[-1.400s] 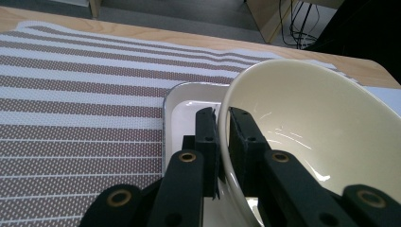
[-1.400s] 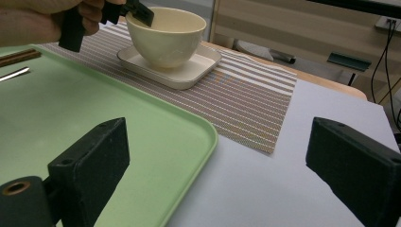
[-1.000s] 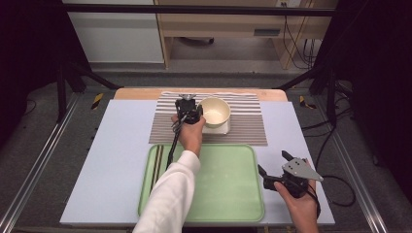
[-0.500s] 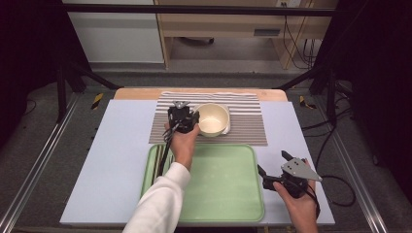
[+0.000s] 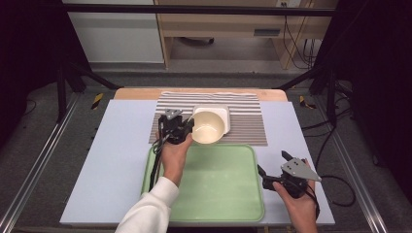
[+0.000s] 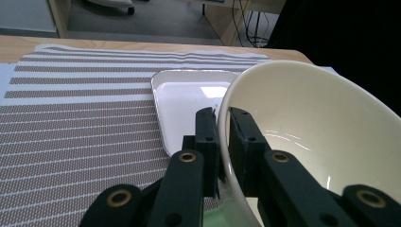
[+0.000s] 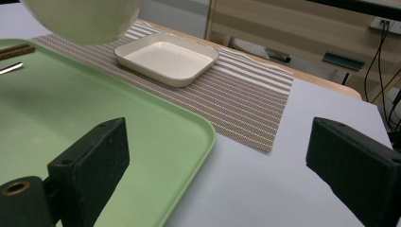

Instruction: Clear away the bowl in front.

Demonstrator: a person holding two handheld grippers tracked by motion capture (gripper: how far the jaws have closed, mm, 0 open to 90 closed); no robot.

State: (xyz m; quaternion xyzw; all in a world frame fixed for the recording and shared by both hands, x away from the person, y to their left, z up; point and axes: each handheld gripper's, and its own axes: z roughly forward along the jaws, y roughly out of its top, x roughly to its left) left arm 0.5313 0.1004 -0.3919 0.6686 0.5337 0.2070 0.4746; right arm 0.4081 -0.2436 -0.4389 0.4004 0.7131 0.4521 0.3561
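While the left claw [image 5: 187,127] grips the cream bowl [image 5: 209,127] by its nine-o'clock rim above the white dish [image 5: 222,110], the right claw [image 5: 273,167] gapes at the green tray's [image 5: 218,194] four o'clock.

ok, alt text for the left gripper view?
Left gripper pinches the rim of a tilted cream bowl between its black jaws. Behind sits a white rectangular dish on a striped placemat.

jaws pinching cream bowl [image 6: 312,127] rim, striped mat [image 6: 75,123]
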